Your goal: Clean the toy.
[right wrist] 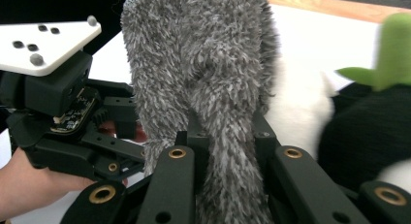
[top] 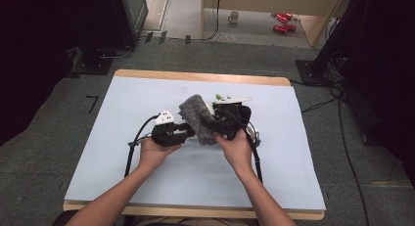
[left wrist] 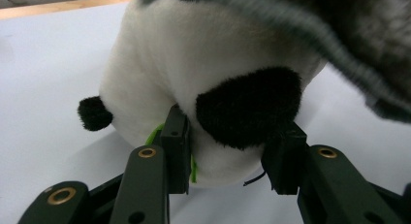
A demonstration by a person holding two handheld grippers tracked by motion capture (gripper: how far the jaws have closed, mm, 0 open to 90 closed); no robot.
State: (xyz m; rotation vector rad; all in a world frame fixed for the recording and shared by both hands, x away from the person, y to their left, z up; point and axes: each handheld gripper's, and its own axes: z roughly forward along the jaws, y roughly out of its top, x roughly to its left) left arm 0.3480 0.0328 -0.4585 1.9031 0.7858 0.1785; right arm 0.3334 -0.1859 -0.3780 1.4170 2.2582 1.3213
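A black-and-white panda plush (left wrist: 194, 64) lies at the middle of the white table top (top: 147, 99), with a grey fuzzy cloth (top: 198, 116) draped over it. My left gripper (left wrist: 231, 151) comes in from the left, its pads pressed into the plush's white body on either side of a black paw (left wrist: 249, 105). My right gripper (right wrist: 230, 141) is shut on a fold of the grey cloth (right wrist: 203, 64), which hangs up between its jaws. In the high view the left gripper (top: 188, 132) and the right gripper (top: 215, 125) meet at the bundle. A green plush part (right wrist: 392, 49) sticks up beside the panda's black fur.
The table's wooden edge (top: 195, 77) runs along the far side. Cables (top: 132, 147) trail from both grippers toward the near edge. Dark stands flank the table, and on the floor beyond it sit a mug (top: 234, 16) and red cans (top: 283, 21).
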